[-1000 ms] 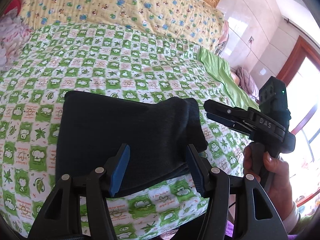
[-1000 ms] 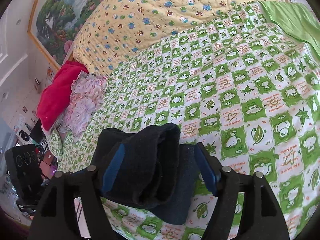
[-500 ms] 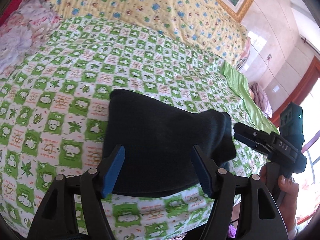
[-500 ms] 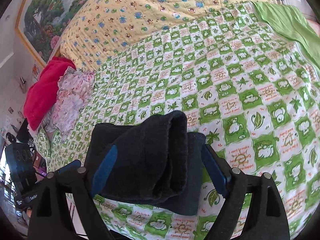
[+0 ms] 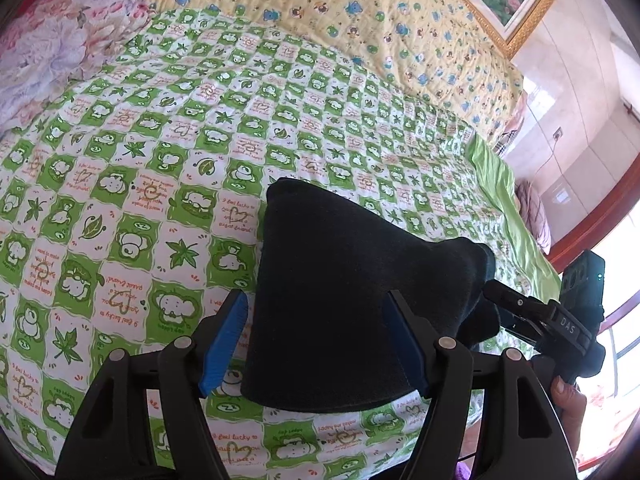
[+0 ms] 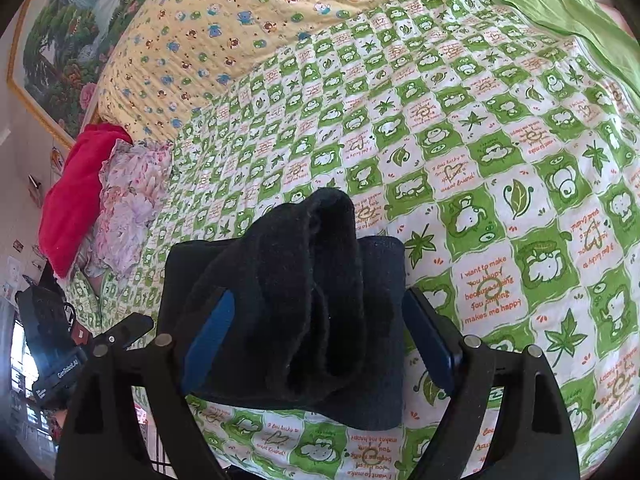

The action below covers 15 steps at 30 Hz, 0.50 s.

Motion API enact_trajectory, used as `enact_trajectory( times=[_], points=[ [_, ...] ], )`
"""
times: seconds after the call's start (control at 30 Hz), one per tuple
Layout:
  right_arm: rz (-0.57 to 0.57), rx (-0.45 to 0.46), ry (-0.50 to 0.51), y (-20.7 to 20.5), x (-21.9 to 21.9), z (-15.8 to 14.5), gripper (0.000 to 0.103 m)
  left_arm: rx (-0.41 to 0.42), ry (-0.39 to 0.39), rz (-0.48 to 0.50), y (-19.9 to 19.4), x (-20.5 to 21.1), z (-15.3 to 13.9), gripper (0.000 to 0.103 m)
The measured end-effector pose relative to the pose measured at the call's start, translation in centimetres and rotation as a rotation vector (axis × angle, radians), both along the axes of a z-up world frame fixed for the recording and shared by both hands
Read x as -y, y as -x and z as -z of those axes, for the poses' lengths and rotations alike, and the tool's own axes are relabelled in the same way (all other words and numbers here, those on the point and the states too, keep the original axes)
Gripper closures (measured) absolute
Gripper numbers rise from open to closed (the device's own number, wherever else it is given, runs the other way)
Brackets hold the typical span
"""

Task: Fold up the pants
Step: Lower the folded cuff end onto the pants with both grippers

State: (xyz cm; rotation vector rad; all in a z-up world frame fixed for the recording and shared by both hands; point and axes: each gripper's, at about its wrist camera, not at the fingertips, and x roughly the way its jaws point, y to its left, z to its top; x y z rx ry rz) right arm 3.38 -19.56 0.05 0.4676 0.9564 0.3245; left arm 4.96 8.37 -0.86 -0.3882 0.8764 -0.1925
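The dark folded pants (image 5: 352, 300) lie on the green checked bedspread (image 5: 132, 184) near its front edge. My left gripper (image 5: 316, 340) straddles their left end, its jaws still opening. The left pad stands clear of the cloth and the right pad lies over it. In the right wrist view the pants (image 6: 304, 300) show a thick rolled fold on top. My right gripper (image 6: 320, 340) stands open around that end, not pressing the cloth. The right gripper's fingers (image 5: 520, 306) reach the pants' right end, held by a hand (image 5: 568, 396).
A yellow printed quilt (image 5: 360, 20) covers the head of the bed. A floral and red bundle (image 6: 100, 200) lies at the bed's left side, and a green sheet (image 6: 568, 8) lies at the right. A framed picture (image 6: 64, 40) hangs on the wall.
Both grippers' jaws have widened around the pants. The left gripper has shifted left along the pants, so its left pad now stands off their edge. The pants lie still.
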Motion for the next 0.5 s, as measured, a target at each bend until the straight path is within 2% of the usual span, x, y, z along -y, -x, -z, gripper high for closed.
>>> enact_trajectory(
  times=[0.17,0.27,0.33,0.5],
  points=[
    [-0.019,-0.009,0.039,0.0,-0.3,1.1,0.017,-0.035,-0.022,0.012,-1.4,0.3,1.0,0.032],
    [-0.027,-0.041,-0.009,-0.1,0.1,2.4,0.021,-0.052,-0.013,0.025,-2.1,0.3,1.6,0.03],
    [-0.019,-0.059,-0.036,-0.1,0.6,3.2,0.028,-0.064,-0.001,0.031,-2.5,0.3,2.0,0.029],
    [-0.029,-0.06,-0.08,0.1,1.3,3.9,0.032,-0.102,0.027,0.037,-3.5,0.2,3.2,0.025]
  ],
)
